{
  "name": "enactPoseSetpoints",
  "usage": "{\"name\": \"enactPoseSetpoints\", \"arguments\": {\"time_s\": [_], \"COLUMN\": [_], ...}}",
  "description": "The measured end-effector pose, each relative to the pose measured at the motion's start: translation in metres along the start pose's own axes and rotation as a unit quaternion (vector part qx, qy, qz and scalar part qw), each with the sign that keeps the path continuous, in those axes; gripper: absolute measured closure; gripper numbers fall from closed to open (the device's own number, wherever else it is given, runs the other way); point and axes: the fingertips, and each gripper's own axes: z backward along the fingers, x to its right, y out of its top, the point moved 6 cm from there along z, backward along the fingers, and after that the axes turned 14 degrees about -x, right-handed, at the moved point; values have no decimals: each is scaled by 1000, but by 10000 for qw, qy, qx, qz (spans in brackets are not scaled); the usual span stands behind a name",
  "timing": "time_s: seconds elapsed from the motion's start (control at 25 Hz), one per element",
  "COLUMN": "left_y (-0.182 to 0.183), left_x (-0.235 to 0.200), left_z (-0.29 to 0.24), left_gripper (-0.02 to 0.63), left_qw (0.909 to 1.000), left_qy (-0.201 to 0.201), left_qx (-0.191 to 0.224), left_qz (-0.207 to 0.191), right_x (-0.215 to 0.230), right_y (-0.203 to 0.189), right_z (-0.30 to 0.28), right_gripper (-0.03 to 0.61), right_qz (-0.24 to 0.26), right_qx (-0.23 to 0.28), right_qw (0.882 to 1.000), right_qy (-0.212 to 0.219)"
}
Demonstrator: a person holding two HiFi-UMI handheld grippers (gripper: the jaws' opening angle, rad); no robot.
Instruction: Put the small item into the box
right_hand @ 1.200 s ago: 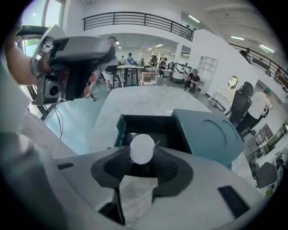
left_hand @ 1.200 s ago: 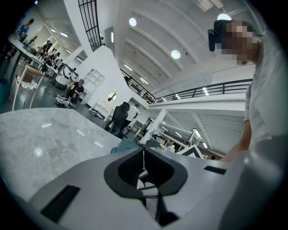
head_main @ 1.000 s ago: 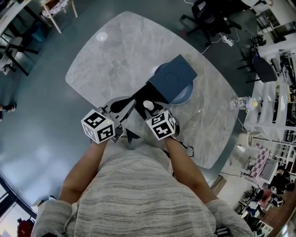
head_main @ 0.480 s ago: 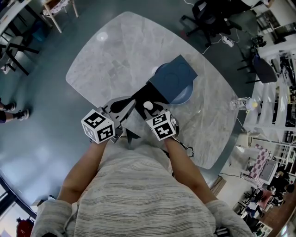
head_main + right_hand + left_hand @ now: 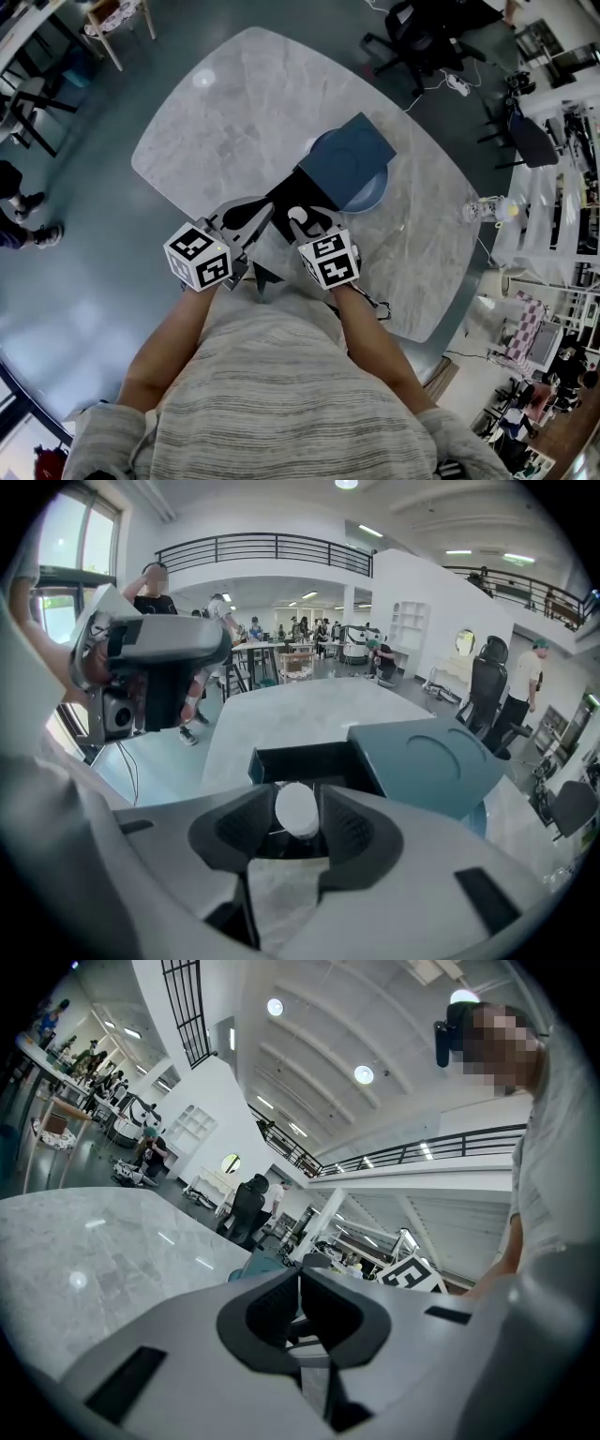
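Slightly nearer than a moment ago, the right gripper [image 5: 298, 823] is held with the small item [image 5: 297, 809] still pinched in its jaws.
The white round item is gripped on both sides, just on the near side of the open dark box [image 5: 307, 759], with the teal lid [image 5: 427, 759] to the box's right. The left gripper [image 5: 300, 1303] is held to the left over the marble table [image 5: 234, 103], its jaws pressed together on nothing.

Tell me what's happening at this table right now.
A person is working with a handheld gripper in each hand over a marble table. The right gripper is shut on a small white item, held just short of the open dark box, whose blue lid is open behind it. The left gripper is shut and empty.
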Motion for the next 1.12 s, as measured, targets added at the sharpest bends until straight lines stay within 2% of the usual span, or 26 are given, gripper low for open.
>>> {"name": "enactPoseSetpoints", "arguments": {"time_s": [0.4, 0.76, 1.12], "left_y": [4, 9, 12], "left_x": [2, 3, 5], "left_z": [-2, -3, -3], "left_gripper": [591, 591, 591], "left_qw": [10000, 9999, 9999], "left_qy": [-33, -92, -128], "left_qx": [-1, -12, 2], "left_qz": [-49, -84, -110], "right_x": [3, 5, 3], "right_y": [18, 28, 39], "right_z": [26, 50, 72], "right_gripper": [414, 501, 541], "right_qz": [-280, -406, -419], "right_qx": [550, 969, 1359], "right_qw": [9981, 9945, 9898], "right_qy": [54, -35, -115]}}
